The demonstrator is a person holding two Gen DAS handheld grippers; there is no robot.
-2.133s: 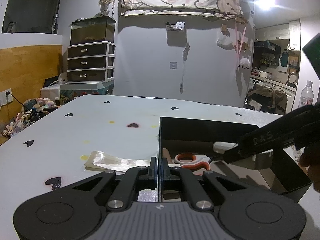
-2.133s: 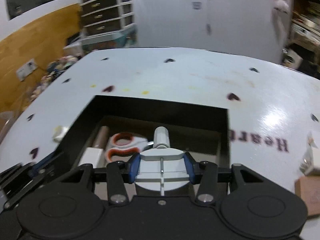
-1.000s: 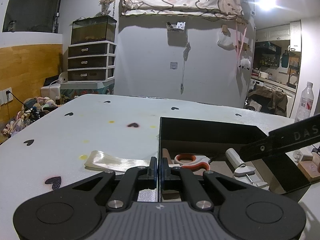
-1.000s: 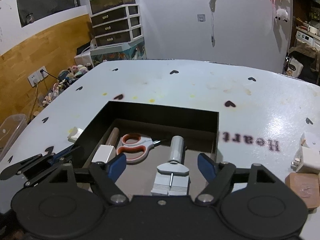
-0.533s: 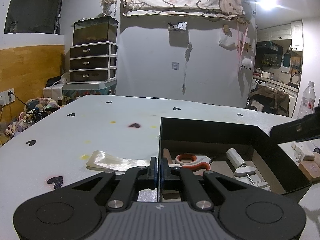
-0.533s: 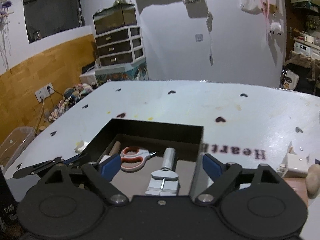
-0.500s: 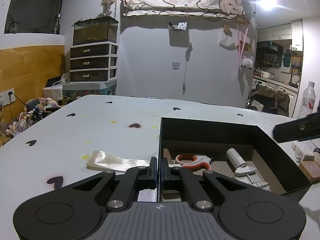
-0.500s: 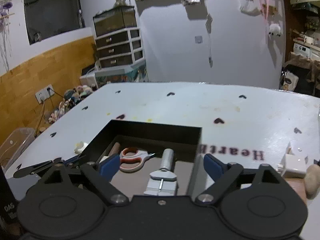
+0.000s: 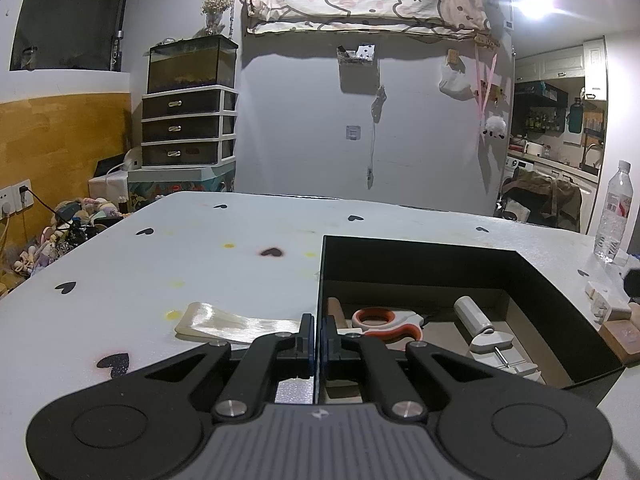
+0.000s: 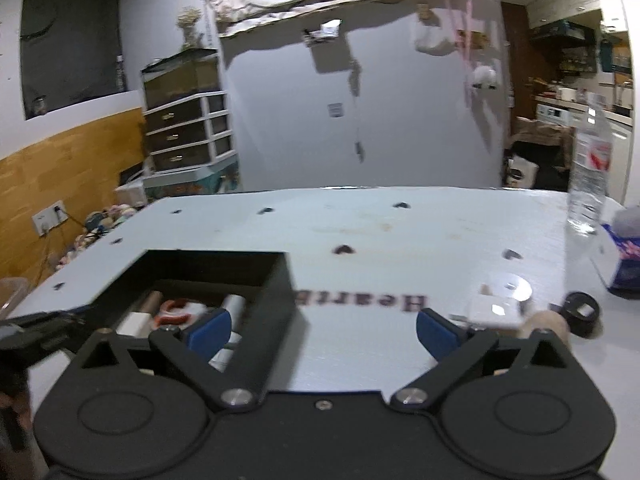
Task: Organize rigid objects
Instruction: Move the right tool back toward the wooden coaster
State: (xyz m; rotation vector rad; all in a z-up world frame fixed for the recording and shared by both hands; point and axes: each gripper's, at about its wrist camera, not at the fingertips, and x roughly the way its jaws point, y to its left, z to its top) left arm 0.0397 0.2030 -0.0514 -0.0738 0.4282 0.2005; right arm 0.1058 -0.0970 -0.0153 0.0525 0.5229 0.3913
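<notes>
A black box sits on the white table. Inside lie orange-handled scissors, a grey tool with a white cylinder handle and a wooden piece at the left wall. My left gripper is shut on the box's left wall. My right gripper is open and empty, above the table just right of the box. To its right lie a white block, a wooden cylinder and a black ring.
A folded clear plastic strip lies left of the box. A water bottle and a blue tissue pack stand at the table's right edge. A brown block lies right of the box.
My right gripper let go of the grey tool in the box, opened wide, rose and swung right toward the loose items. My left gripper stayed still on the box wall.
</notes>
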